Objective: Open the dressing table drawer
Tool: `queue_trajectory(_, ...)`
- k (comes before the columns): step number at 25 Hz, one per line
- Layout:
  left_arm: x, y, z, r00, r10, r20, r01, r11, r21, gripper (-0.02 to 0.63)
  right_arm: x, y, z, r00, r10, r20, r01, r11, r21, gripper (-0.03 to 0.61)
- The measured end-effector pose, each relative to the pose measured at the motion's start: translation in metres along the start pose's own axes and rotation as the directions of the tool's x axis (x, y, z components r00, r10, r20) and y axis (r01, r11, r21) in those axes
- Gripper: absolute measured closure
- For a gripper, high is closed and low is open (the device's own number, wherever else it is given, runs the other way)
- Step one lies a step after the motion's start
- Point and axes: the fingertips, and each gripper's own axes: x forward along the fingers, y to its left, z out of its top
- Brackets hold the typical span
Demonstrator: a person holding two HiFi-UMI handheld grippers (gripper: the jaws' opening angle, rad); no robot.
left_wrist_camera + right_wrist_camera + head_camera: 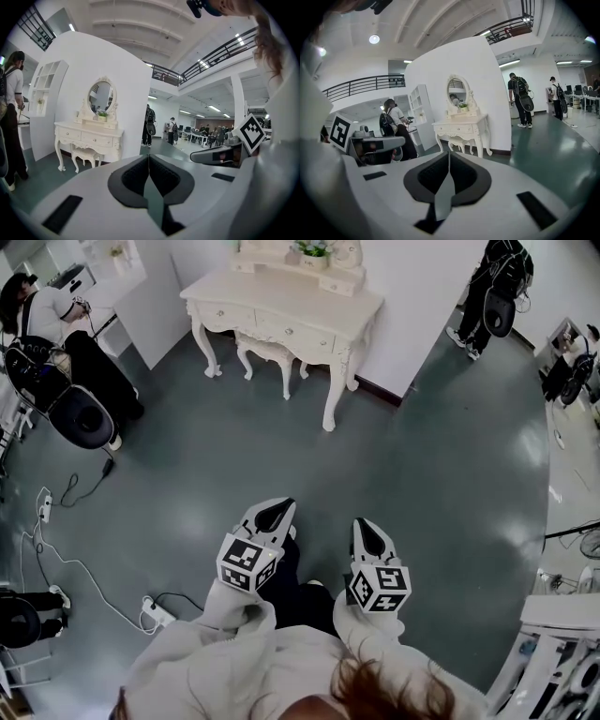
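Note:
A cream dressing table (pixel 281 306) with drawers stands against a white wall at the top of the head view, a stool (pixel 267 352) tucked under it. It also shows far off in the left gripper view, where the dressing table (pixel 89 138) carries an oval mirror (pixel 101 96), and in the right gripper view as a dressing table (pixel 461 131). Its drawers look closed. My left gripper (pixel 275 515) and right gripper (pixel 367 532) are held close to my body, well short of the table, both shut with nothing between the jaws.
A person sits on a chair (pixel 80 413) at the left, near cables and a power strip (pixel 155 612) on the floor. Another person (pixel 492 287) stands at the upper right. Desks (pixel 562 652) line the right edge. Grey floor lies between me and the table.

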Motion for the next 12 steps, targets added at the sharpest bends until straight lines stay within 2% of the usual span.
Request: queue_trajectory(12, 0.057, 0.086, 0.04, 1.0, -0.003, -0.012, 0.003, 0.999, 0.053, 0.595, 0.091, -0.007, 0.053, 0.999, -0.026, 0.019, 0.026, 1.0, 0.0, 0.541)
